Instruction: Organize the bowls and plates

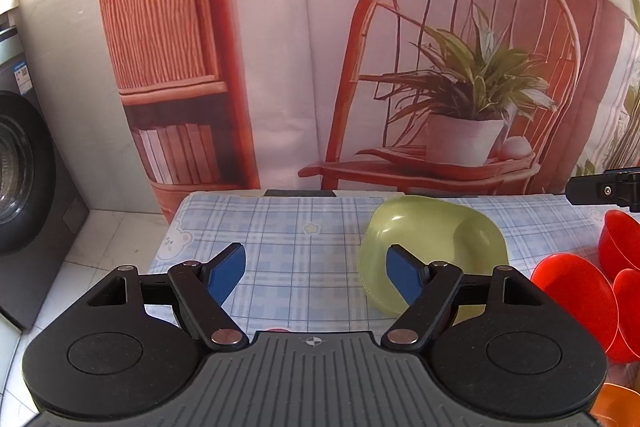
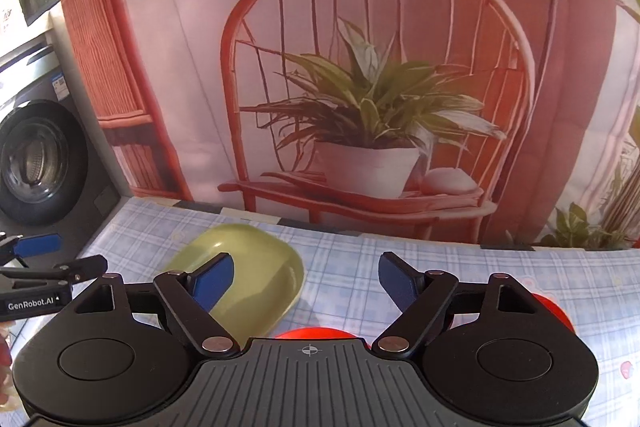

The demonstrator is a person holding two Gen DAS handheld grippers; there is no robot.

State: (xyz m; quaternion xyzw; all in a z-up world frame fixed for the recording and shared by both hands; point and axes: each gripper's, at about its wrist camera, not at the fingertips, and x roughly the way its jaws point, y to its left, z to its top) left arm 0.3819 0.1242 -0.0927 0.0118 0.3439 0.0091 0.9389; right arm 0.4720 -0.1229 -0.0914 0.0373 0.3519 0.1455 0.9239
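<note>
A green squarish bowl (image 1: 436, 247) lies on the blue checked tablecloth (image 1: 288, 243). My left gripper (image 1: 316, 267) is open and empty above the cloth, its right finger in front of the bowl's left rim. Several red bowls (image 1: 580, 299) sit at the right edge, with an orange one (image 1: 616, 403) at the bottom right. In the right wrist view my right gripper (image 2: 306, 279) is open and empty; the green bowl (image 2: 248, 275) lies behind its left finger, and red bowls (image 2: 316, 333) peek out just below it.
A printed backdrop with a chair and plant (image 1: 460, 87) hangs behind the table. A washing machine (image 1: 20, 171) stands on the floor to the left. The other gripper (image 2: 40, 279) shows at the left edge of the right wrist view.
</note>
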